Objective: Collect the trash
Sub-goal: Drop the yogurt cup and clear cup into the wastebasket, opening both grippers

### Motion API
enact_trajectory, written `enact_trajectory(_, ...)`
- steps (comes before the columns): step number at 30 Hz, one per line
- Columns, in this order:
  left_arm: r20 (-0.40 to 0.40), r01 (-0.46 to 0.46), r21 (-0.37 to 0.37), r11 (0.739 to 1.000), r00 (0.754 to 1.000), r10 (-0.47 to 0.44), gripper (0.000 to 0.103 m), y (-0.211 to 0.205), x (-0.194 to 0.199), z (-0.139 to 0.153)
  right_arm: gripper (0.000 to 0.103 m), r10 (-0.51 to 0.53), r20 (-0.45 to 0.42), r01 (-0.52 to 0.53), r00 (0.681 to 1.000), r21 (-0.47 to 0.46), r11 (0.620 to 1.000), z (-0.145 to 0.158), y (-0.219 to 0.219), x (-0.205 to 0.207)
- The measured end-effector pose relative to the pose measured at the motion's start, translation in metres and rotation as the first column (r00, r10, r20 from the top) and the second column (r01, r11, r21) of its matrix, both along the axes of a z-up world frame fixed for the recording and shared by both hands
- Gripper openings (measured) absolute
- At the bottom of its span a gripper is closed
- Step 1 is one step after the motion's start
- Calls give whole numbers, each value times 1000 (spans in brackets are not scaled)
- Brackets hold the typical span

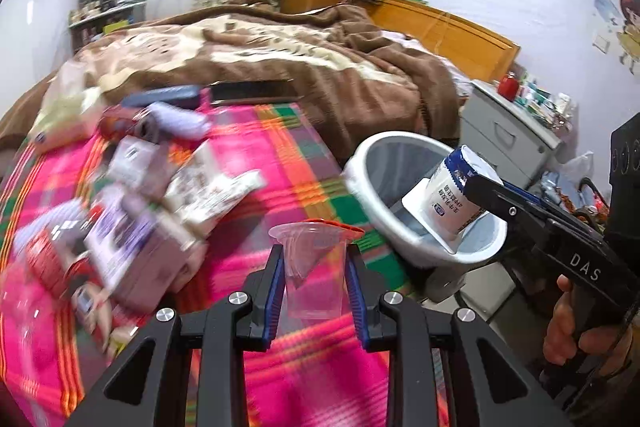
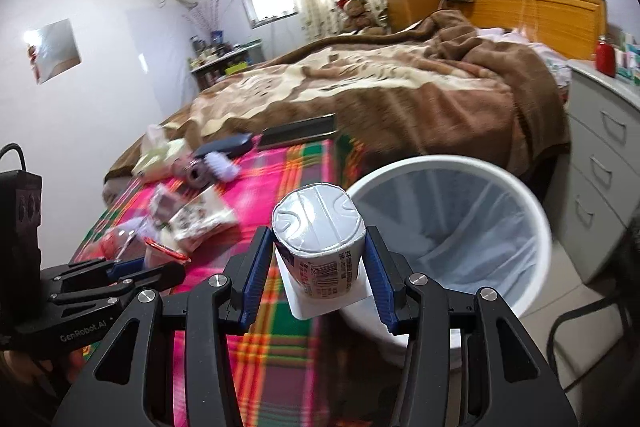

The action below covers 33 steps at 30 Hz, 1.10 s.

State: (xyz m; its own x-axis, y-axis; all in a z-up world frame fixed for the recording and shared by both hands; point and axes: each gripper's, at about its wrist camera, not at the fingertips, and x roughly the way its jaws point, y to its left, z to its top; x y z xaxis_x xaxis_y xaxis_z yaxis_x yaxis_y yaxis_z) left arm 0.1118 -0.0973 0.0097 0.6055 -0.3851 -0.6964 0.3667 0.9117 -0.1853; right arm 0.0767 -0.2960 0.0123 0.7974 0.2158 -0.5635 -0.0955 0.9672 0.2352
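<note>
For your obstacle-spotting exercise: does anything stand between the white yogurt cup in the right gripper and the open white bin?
Nothing visible does. The right gripper holds the white yogurt cup beside the white lined trash bin's open mouth.

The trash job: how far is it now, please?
Done: nothing shows yet in the bin, though its bottom is partly hidden. In hand: the right gripper holds a yogurt cup by the bin's rim; the left gripper holds a clear cup. Left: a blurred pile of packets on the bed.
</note>
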Motion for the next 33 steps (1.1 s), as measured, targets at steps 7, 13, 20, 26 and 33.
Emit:
enact_trajectory(7, -9, 97, -37, 995, 995, -98, 30, -46, 30, 6, 48, -101, -11, 101, 995, -16, 995, 0, -32, 11)
enact_trajectory(13, -32, 154, -42, 987, 987, -156, 30, -86, 49, -1, 48, -158, -53, 155, 986, -54, 986, -12, -52, 22)
enact_trajectory(20, -38, 194, 5, 981, 980, -194, 30, -122, 62, -15, 48, -198, -89, 191, 976, -84, 978, -24, -69, 32)
enact_trajectory(26, -80, 185, -6, 983, 979, -185, 33, -129, 74, -26, 48, -214, -113, 204, 970, -93, 975, -28, -77, 35)
enact_trajectory(33, -62, 148, -37, 988, 987, -150, 62, -118, 75, -19, 65, -221, -123, 211, 968, -91, 973, -28, -80, 36)
